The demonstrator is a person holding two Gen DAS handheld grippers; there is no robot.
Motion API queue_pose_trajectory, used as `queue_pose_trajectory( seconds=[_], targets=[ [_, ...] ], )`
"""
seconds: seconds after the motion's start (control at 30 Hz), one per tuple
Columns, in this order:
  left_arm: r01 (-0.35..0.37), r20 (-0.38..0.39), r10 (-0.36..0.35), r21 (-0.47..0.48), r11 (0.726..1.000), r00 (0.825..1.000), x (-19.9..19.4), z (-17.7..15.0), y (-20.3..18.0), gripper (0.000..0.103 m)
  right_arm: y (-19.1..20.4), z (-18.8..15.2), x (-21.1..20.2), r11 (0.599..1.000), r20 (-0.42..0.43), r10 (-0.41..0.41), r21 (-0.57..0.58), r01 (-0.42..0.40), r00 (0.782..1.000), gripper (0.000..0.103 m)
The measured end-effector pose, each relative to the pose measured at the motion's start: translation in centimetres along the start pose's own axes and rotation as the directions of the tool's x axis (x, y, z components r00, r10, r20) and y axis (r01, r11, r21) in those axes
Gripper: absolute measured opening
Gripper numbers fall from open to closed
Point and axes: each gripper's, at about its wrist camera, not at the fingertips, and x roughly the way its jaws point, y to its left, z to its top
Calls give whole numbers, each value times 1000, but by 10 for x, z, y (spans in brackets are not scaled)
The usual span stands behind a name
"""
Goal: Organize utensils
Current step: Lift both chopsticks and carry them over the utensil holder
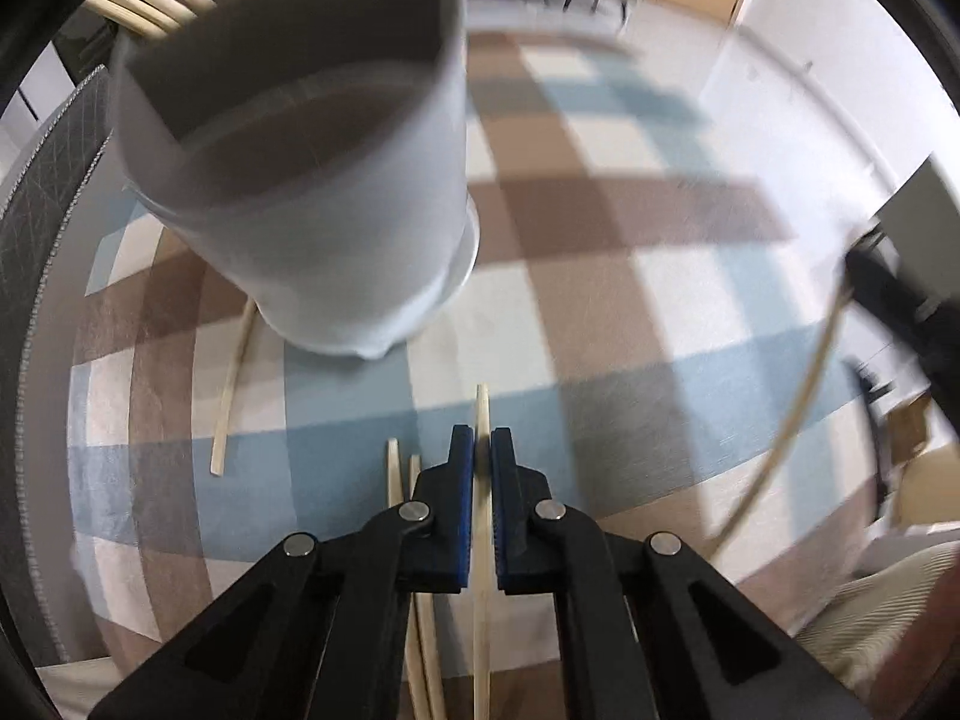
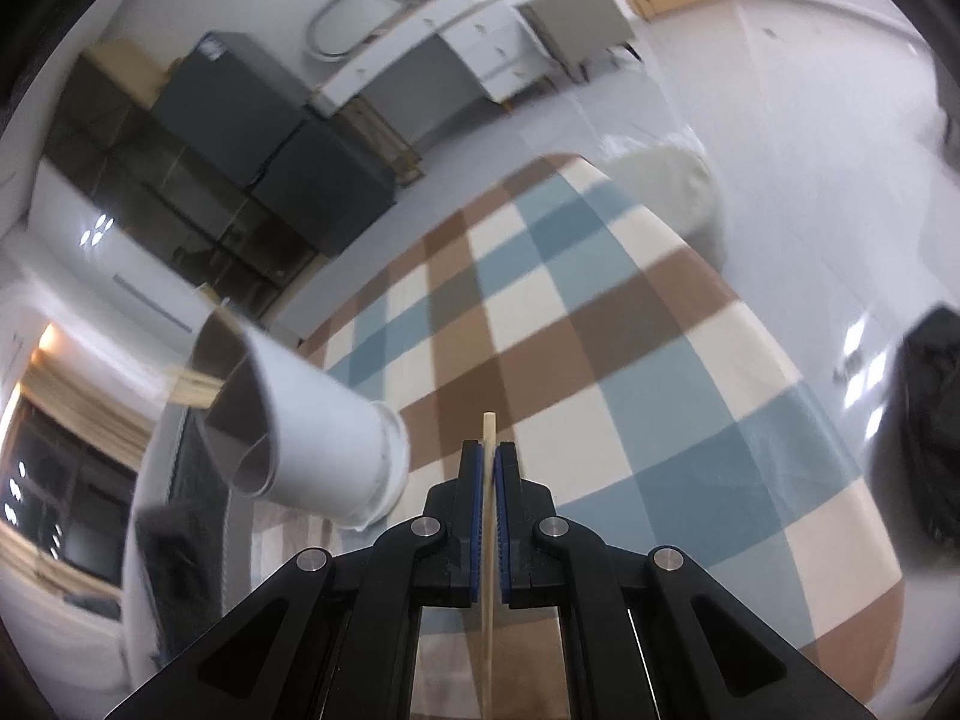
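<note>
My left gripper (image 1: pixel 482 439) is shut on a pale wooden chopstick (image 1: pixel 482 405) that points away over the checked tablecloth (image 1: pixel 630 330). Just ahead and to the left stands a white cylindrical holder (image 1: pixel 336 240) with several chopsticks (image 1: pixel 144 0) sticking out of its top. One loose chopstick (image 1: pixel 231 384) lies beside the holder's base. Two more chopsticks (image 1: pixel 394 480) lie under the left finger. My right gripper (image 2: pixel 489 450) is shut on another chopstick (image 2: pixel 489 426). In its view the holder (image 2: pixel 324 438) sits to the left.
The right gripper's black body (image 1: pixel 894 294) and its long chopstick (image 1: pixel 798 420) show at the right edge of the left wrist view. A grey quilted seat (image 1: pixel 36 210) borders the table on the left. Dark cabinets (image 2: pixel 240 138) and a pale floor (image 2: pixel 810 150) lie beyond the tablecloth (image 2: pixel 600 330).
</note>
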Motion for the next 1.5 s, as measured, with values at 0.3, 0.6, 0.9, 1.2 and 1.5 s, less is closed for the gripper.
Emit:
queue_pose_trajectory(
  seconds=[0.3,0.6,0.9,1.2,1.5],
  targets=[
    [141,228,-131,-30,990,965,-73,-8,27,1,49,-23,-23,980,86,21,-200,-3,996,3],
    [185,253,-168,-47,982,953,-83,-10,38,1,103,-54,-42,914,178,63,-405,15,982,3],
    [208,279,-194,-22,978,941,-106,-9,50,1,118,-55,-55,911,193,79,-412,8,978,3],
    [222,316,-203,-26,975,927,-133,24,62,1,148,-26,-67,896,229,126,-443,-12,965,3],
    [240,389,-212,-25,970,897,-173,87,78,1,187,46,-69,898,262,195,-436,-65,945,3]
  ],
)
